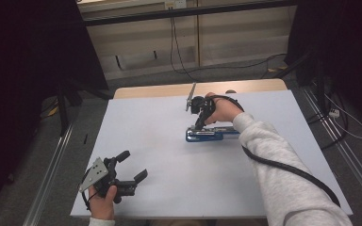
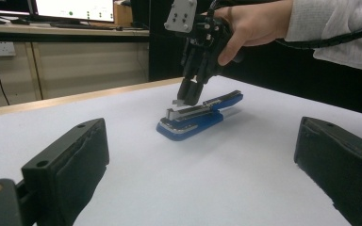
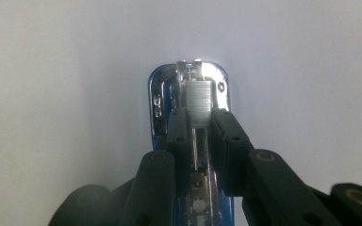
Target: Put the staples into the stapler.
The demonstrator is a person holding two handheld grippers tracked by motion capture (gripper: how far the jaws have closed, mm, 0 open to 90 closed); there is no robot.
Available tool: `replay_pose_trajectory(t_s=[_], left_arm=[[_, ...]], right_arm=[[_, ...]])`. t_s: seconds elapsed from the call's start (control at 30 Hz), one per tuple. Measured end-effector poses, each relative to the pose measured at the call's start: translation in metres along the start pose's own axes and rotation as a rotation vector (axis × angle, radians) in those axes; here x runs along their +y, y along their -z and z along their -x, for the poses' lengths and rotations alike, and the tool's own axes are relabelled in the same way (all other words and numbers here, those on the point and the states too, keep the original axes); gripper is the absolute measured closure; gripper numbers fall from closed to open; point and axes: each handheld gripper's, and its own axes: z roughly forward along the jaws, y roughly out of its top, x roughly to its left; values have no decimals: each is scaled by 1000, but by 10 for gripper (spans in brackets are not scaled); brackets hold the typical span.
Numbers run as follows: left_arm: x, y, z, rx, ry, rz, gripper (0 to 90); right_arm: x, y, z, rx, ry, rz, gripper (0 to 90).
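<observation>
left hand-held gripper (image 1: pixel 131 165): near edge of desk (image 1: pixel 160 188), resting low, jaws spread wide, nothing between them; idle, well apart from the work.
desk: white sheet on top, bare around the stapler.
stapler (image 1: pixel 210 134): blue, lies flat mid-desk toward the far side, top arm swung open so the metal magazine channel is exposed; chrome nose end points away from the right hand-held gripper's camera.
staple strip (image 3: pixel 197 106): silver block, sits at or just above the front of the channel, looks lined up with it, can't tell if it's fully seated.
right hand-held gripper (image 3: pixel 198 134): comes down steeply over the stapler, jaws nearly closed, pads pinching the rear part of the staple strip from both sides.
step (judgement): loading staples into the magazine; strip about at the channel, release not yet done.
risk 1: strip goes in tilted, then jams on the channel wall or rides on top; cause is the steep approach angle.
risk 2: squeeze too hard or twist, the strip snaps into pieces; glued staples are brittle.
risk 3: downward push slides or tips the stapler; the left hand-held gripper isn't bracing it.
risk 4: opening too early drops the strip beside the rail.
far: desk's wooden edge (image 1: pixel 169 89), wall, cables on the floor.
</observation>
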Motion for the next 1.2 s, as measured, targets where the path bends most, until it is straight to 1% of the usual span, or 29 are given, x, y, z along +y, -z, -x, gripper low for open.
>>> replay_pose_trajectory(t_s=[0.1, 0.17, 0.2, 0.23, 0.27, 0.3, 0.37, 0.43, 0.47, 0.53, 0.67, 0.7, 0.73, 1.2], left_arm=[[0, 0, 0, 0, 2, 4, 38], [0, 0, 0, 3, -6, 1, 39], [0, 0, 0, 1, 0, 5, 39], [0, 1, 0, 7, -10, 5, 39], [0, 0, 0, 4, -8, 5, 39], [0, 0, 0, 3, 0, 6, 39], [0, 0, 0, 6, -4, 5, 39], [0, 0, 0, 0, 1, 4, 39], [0, 0, 0, 6, -3, 5, 39], [0, 0, 0, 3, -8, 2, 39], [0, 0, 0, 0, -3, -1, 39], [0, 0, 0, 0, -4, -2, 39], [0, 0, 0, 1, -5, -2, 39], [0, 0, 0, 2, -1, -3, 39]], right_arm=[[0, -1, -1, 2, -3, 0, 785], [0, -2, -1, 3, 3, -1, 785], [0, -3, -1, 6, 1, 1, 786], [0, -4, -1, 9, -1, -7, 785], [0, -4, -1, 8, 8, -7, 785], [0, -4, -2, 8, -1, -8, 786], [1, -5, -1, 6, -1, -3, 786], [1, -5, -1, 11, 6, -5, 786], [1, -5, -1, 9, 2, -3, 786], [1, -6, -1, 13, 9, -8, 786], [1, -6, -2, 14, 1, -16, 786], [1, -6, -2, 11, 11, -8, 786], [1, -6, -1, 16, 9, -6, 785], [2, -8, -1, 15, 14, -18, 786]])
